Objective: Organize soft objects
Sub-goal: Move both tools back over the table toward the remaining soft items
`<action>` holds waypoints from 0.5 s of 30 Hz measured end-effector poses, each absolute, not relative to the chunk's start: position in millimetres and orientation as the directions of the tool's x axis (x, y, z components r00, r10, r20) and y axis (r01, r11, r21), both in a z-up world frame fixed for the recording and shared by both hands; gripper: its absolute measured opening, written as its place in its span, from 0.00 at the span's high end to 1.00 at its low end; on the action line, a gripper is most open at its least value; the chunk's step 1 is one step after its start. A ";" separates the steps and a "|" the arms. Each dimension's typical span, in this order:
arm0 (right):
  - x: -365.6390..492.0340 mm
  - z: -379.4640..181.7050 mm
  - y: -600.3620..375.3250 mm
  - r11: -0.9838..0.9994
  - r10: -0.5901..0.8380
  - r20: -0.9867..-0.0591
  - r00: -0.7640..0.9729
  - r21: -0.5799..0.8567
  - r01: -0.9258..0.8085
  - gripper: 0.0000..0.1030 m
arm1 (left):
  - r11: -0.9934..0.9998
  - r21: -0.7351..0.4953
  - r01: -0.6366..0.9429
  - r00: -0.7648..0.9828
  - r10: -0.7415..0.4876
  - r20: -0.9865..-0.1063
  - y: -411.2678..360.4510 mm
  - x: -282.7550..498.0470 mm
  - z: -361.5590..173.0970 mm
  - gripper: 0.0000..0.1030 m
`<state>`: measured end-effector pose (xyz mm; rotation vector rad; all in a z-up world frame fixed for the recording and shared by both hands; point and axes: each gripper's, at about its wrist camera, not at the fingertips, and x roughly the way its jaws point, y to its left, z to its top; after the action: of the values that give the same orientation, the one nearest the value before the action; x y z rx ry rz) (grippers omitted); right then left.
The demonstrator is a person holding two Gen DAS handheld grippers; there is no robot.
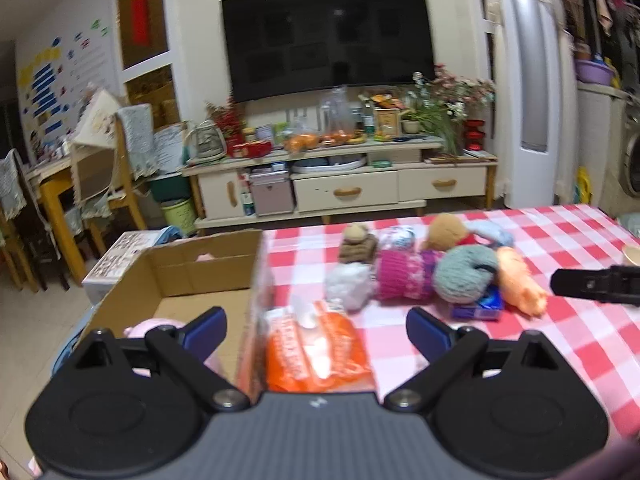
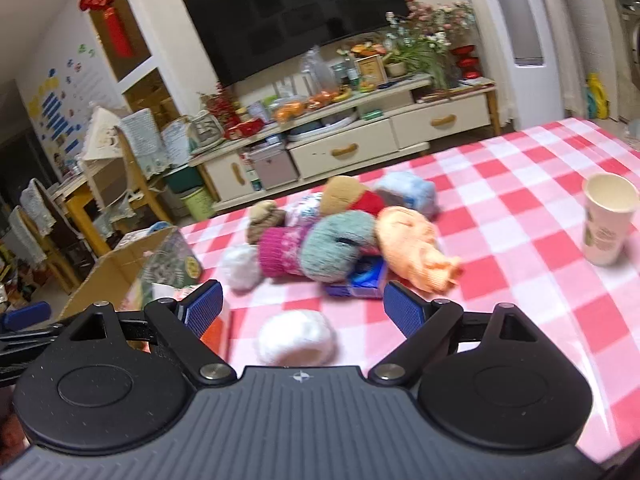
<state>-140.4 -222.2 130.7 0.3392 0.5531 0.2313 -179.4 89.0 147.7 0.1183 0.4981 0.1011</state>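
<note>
A heap of soft things lies on the red-checked tablecloth [image 2: 520, 208]: a grey-green knit roll [image 2: 336, 248], a magenta knit piece [image 2: 280, 256], an orange glove [image 2: 416, 248], a white fluffy ball [image 2: 240, 266], a brown plush toy [image 2: 344, 194] and a pale blue knit [image 2: 408, 188]. A white fluffy roll [image 2: 296, 338] lies apart, just in front of my open right gripper [image 2: 302, 312]. My left gripper [image 1: 316, 328] is open over an orange packet [image 1: 316, 352] beside the cardboard box [image 1: 208, 268], which holds a pink soft thing [image 1: 156, 326].
A paper cup [image 2: 606, 220] stands on the table at the right. A small blue box [image 2: 360, 284] lies under the heap. Beyond the table are a TV cabinet [image 1: 344, 188], yellow chairs [image 1: 60, 200] and a white box on the floor [image 1: 116, 256].
</note>
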 end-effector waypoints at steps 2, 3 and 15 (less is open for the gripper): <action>-142.8 125.0 -230.3 0.926 0.280 -0.478 0.833 0.364 -0.103 0.00 | 0.988 0.147 -0.053 0.876 0.117 -0.469 78.7 -184.3 148.3 0.05; -144.8 122.7 -233.4 0.929 0.268 -0.476 0.837 0.357 -0.094 0.00 | 0.987 0.153 -0.044 0.877 0.112 -0.467 73.8 -185.4 148.9 0.05; -162.3 106.0 -260.2 0.958 0.156 -0.482 0.862 0.286 -0.014 0.00 | 0.977 0.201 0.069 0.874 0.038 -0.484 26.9 -193.6 139.9 0.04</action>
<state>-162.3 -260.2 106.0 0.2799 0.5253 0.0905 -193.6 26.9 139.9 0.2158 0.5079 -0.0167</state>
